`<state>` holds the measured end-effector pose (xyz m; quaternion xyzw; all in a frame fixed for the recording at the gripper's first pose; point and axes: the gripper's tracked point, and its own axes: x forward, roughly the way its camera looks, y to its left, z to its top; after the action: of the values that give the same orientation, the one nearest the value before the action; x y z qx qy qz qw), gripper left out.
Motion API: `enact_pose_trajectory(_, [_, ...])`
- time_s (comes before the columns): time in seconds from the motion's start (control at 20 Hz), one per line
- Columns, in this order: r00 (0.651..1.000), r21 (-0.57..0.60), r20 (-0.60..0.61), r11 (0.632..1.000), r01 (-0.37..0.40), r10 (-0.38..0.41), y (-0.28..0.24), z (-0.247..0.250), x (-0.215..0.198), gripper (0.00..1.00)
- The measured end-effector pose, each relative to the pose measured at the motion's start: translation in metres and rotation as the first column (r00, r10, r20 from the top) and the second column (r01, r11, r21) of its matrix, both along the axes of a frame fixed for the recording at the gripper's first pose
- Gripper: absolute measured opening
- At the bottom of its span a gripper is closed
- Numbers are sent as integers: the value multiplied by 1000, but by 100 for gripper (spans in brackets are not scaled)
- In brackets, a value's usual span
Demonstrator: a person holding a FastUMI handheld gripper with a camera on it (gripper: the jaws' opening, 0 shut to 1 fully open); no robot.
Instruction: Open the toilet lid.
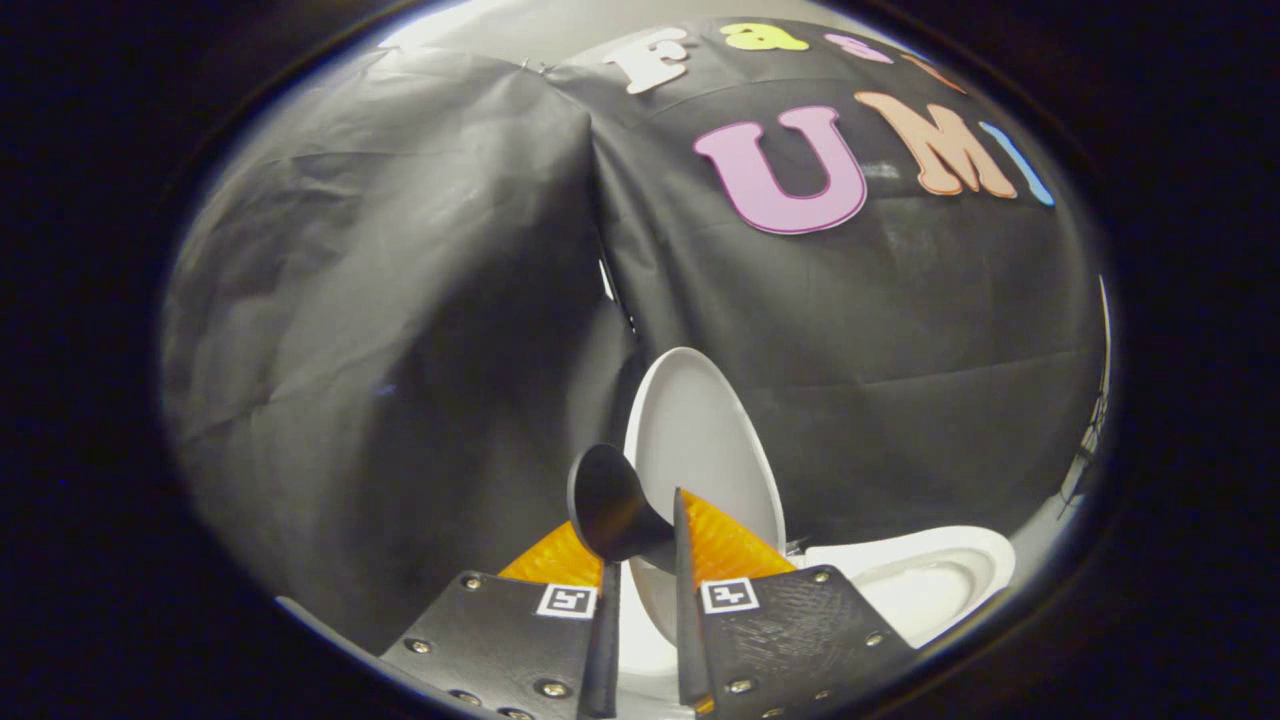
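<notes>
Black cloth wall [400, 330] from 9 to 12 o'clock of the gripper [640, 560], draped in folds, seam running down toward the lid. Gripper pinching a dark funnel-shaped knob [610, 500], both fingers pressed on its narrow stem. Toilet lid [700, 440] raised near upright, just beyond fingertips at 12 o'clock, curved rim close to the wall. Toilet bowl [925, 580] at 3 o'clock, rim exposed, open room above it.

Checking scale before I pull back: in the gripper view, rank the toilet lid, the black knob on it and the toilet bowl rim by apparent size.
1. Toilet lid, raised upright
2. Toilet bowl rim, partly cut off, so unsure
3. Black knob, between the fingers of the hand-held gripper, enlarged by nearness
</notes>
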<state>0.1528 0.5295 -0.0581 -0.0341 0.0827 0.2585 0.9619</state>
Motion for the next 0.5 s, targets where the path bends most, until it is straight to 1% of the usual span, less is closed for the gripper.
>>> enact_pose_trajectory(0.15, [1000, -29, 0, 999, 14, -14, -1, 1, -4, 24])
enact_pose_trajectory(0.3, [1000, -25, -12, 999, -22, 22, 9, 0, -10, 39])
enact_pose_trajectory(0.4, [998, -18, 0, 998, -57, 57, 16, 10, -16, 45])
enact_pose_trajectory(0.5, [994, 20, 51, 995, -96, 94, 21, 29, -27, 50])
